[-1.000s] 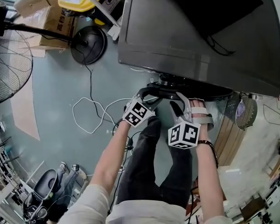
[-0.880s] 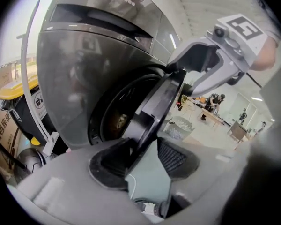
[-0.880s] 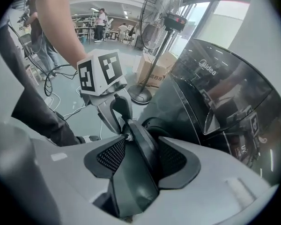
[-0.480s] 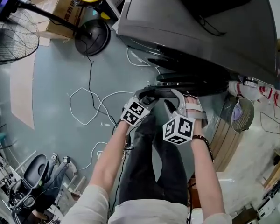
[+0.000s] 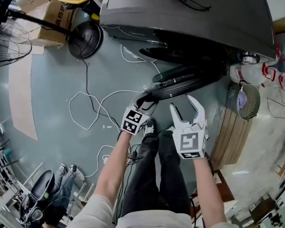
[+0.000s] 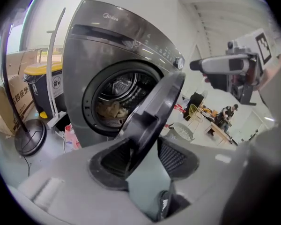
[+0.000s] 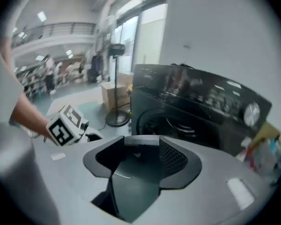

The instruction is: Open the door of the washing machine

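Note:
The dark grey washing machine fills the top of the head view. Its round door stands partly open, swung out from the front. My left gripper is shut on the door's outer edge. In the left gripper view, the door rim runs between the pads, with the drum and some laundry behind it. My right gripper hovers just below the door, apart from it. Its jaws are opening and nothing is between them. It faces the machine front.
White cables loop over the floor to the left. A standing fan and its round base stand at the upper left, by cardboard boxes. A wire basket and bottles sit to the machine's right.
The door has swung further out from the machine, with the left gripper coming back along with its edge. The right gripper has come off the door, rolled and spread its jaws.

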